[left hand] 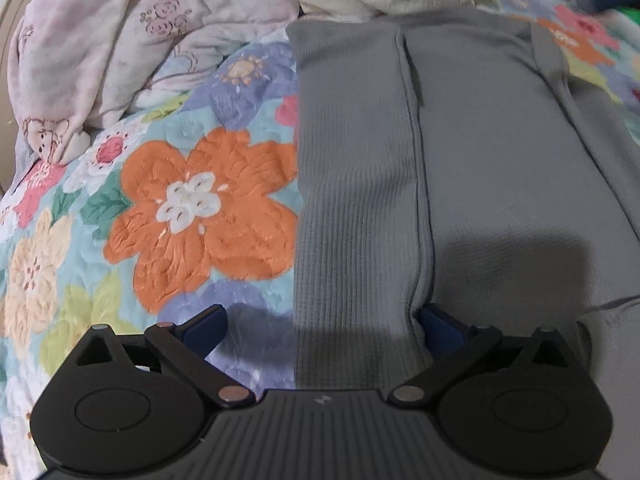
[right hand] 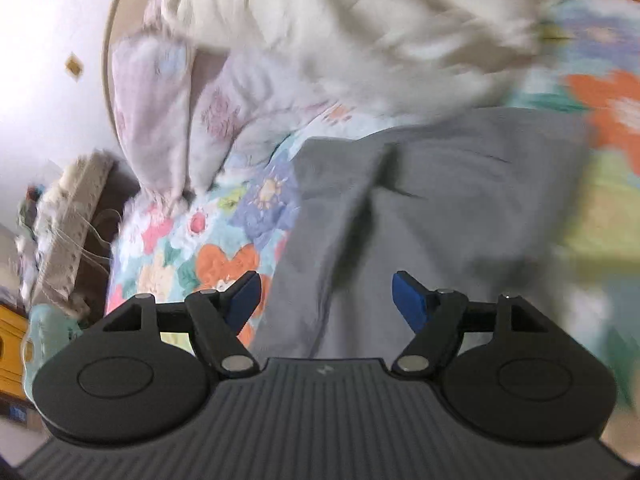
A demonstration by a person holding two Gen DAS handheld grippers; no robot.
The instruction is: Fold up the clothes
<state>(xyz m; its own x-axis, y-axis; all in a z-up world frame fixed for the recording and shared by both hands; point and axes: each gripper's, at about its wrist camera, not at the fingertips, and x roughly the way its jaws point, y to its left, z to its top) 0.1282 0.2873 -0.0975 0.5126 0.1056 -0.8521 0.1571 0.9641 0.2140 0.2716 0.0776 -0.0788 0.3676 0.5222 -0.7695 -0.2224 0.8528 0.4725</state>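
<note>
Lying flat on a floral bedspread (left hand: 168, 208), a grey ribbed garment (left hand: 360, 160) shows one lengthwise fold already made, its doubled edge running up the middle, while cross folds appear still to come. In the left wrist view, the left gripper (left hand: 320, 324) sits low at the garment's near edge, jaws wide apart, the right pad tucked against the fold's seam, gripping nothing. A rumpled pale heap (left hand: 132, 40) waits toward the bedspread's far edge, unfolded. In the blurred right wrist view, the right gripper (right hand: 326, 300) hangs above the grey cloth, jaws likewise spread and empty, the garment below it
</note>
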